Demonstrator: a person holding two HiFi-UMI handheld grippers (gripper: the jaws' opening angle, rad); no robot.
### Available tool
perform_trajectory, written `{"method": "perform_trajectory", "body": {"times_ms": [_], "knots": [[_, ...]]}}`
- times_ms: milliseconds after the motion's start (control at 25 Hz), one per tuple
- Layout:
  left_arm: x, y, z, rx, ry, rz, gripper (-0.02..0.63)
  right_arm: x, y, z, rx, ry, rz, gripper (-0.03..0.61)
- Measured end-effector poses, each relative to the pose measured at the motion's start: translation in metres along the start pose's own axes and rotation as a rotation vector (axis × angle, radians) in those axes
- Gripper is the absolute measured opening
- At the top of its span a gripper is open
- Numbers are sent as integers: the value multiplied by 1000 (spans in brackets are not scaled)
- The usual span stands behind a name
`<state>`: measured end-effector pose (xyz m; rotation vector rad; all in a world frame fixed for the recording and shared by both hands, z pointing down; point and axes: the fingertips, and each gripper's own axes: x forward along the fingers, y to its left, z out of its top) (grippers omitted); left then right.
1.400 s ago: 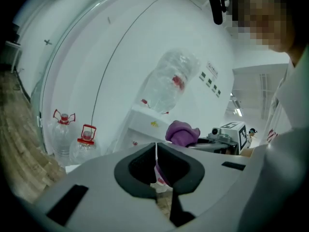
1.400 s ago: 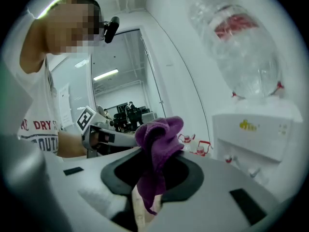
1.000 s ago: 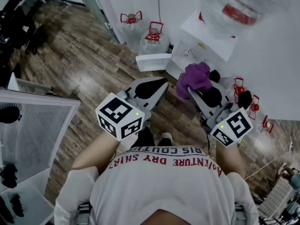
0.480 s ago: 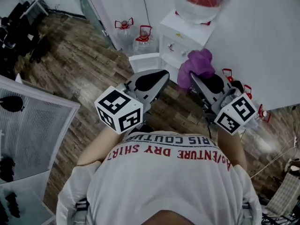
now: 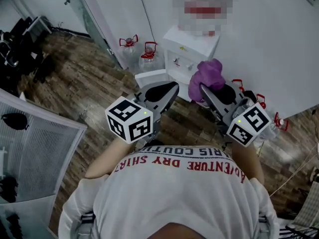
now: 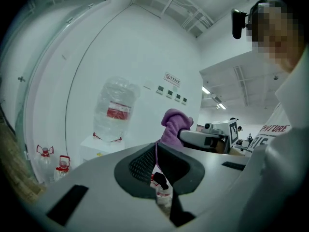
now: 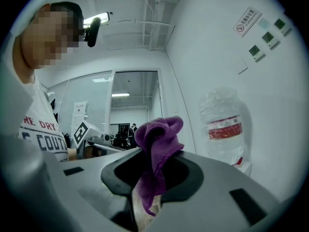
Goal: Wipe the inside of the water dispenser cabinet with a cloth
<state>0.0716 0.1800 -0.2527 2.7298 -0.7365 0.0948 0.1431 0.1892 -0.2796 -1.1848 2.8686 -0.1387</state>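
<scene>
The white water dispenser (image 5: 192, 48) stands against the wall with a big bottle on top, and its low cabinet door (image 5: 151, 77) hangs open to the left. A purple cloth (image 5: 208, 76) bunches at the tip of my right gripper (image 5: 203, 89), which is shut on it; the right gripper view shows the cloth (image 7: 157, 149) pinched between the jaws and hanging down. My left gripper (image 5: 172, 88) is held beside it, shut with nothing in it. In the left gripper view, the cloth (image 6: 175, 124) and the bottle (image 6: 116, 110) show beyond the closed jaws. The cabinet's inside is hidden.
Two water jugs with red handles (image 5: 148, 52) stand left of the dispenser, and more jugs (image 5: 277, 124) lie to its right by the wall. A glass partition (image 5: 94, 24) runs along the left. The floor is wood planks (image 5: 75, 78). A mesh panel (image 5: 35, 148) is at my left.
The dispenser has shifted from the upper right towards the middle of the head view and looks smaller. Both grippers stay in front of the body, cloth still held.
</scene>
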Motion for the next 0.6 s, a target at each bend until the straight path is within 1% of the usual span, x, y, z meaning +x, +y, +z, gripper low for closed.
{"method": "perform_trajectory", "body": {"times_ms": [120,320,600], "knots": [[1,1,-2,8,8,4,34,-1,-3,-2,7,-1,-6,104],[4,2,-10,-3,19,4,34,-3,-6,-11,19,7,-8,104],[2,5,-18,-20,23,25,34,-4,-7,-21,46,10,-3,104]]}}
